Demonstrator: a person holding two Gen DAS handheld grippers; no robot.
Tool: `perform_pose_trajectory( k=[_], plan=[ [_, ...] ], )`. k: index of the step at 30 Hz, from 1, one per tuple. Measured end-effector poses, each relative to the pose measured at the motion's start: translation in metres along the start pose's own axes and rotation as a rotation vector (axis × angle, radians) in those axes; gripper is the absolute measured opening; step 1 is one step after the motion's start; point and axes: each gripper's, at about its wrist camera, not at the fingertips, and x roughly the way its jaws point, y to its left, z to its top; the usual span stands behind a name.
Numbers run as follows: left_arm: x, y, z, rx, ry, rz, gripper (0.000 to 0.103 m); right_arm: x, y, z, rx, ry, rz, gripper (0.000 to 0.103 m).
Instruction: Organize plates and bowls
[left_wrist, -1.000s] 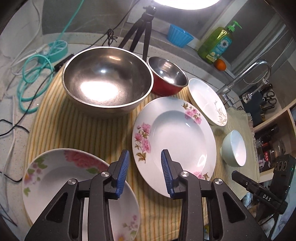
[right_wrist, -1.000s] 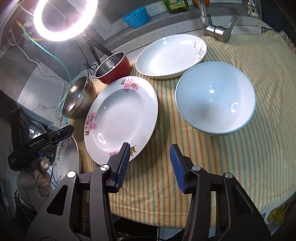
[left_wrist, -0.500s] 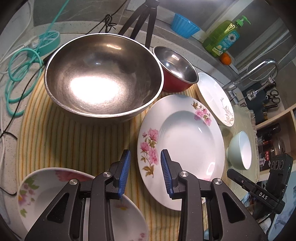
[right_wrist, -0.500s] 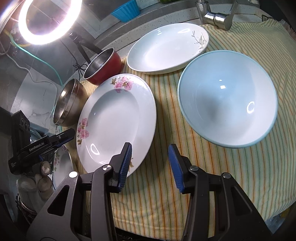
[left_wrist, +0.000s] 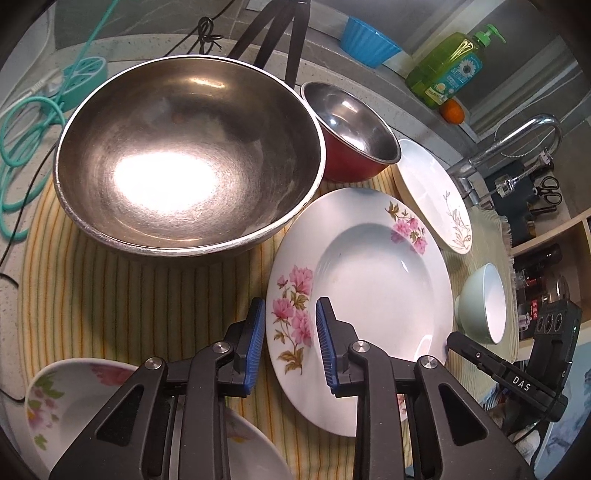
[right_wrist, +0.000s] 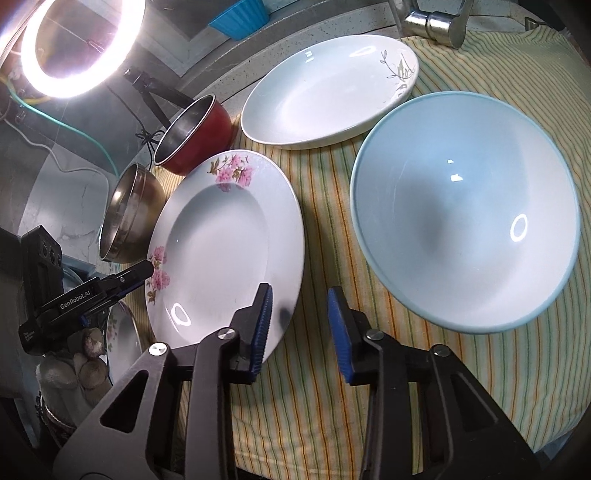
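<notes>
A white deep plate with pink flowers (left_wrist: 369, 266) (right_wrist: 221, 236) lies mid-cloth. My left gripper (left_wrist: 290, 332) straddles its left rim, jaws closing, pads apart from it. My right gripper (right_wrist: 300, 317) straddles its near right rim, jaws also closing, not pressing. Behind stand a large steel bowl (left_wrist: 184, 155) (right_wrist: 129, 218) and a red bowl (left_wrist: 351, 129) (right_wrist: 192, 133). A white plate with a leaf motif (left_wrist: 432, 192) (right_wrist: 325, 96) and a pale blue bowl (left_wrist: 484, 302) (right_wrist: 461, 210) sit to the right. A flowered dish (left_wrist: 74, 398) is under my left gripper.
All the dishes rest on a yellow striped cloth (left_wrist: 129, 295) (right_wrist: 369, 387) on a stone counter. A tripod (left_wrist: 280, 29) with a ring light (right_wrist: 74, 44), a teal cable (left_wrist: 22, 140), a soap bottle (left_wrist: 450, 66), an orange (left_wrist: 453, 110) and a faucet (left_wrist: 517, 136) line the back.
Both grippers have come down and closer to the flowered plate, one at each side of its rim. Both pairs of jaws have narrowed.
</notes>
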Motion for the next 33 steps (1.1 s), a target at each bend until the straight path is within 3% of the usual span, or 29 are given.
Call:
perform_pose_trajectory(
  k=[8, 33],
  plan=[
    [0.003, -0.001, 0.001, -0.003, 0.005, 0.000, 0.026, 0.006, 0.004, 0.000, -0.019, 0.018, 0.019, 0.017],
    [0.000, -0.020, -0.024, 0.016, 0.001, 0.038, 0.026, -0.008, -0.002, -0.013, -0.104, 0.059, -0.006, 0.018]
  ],
)
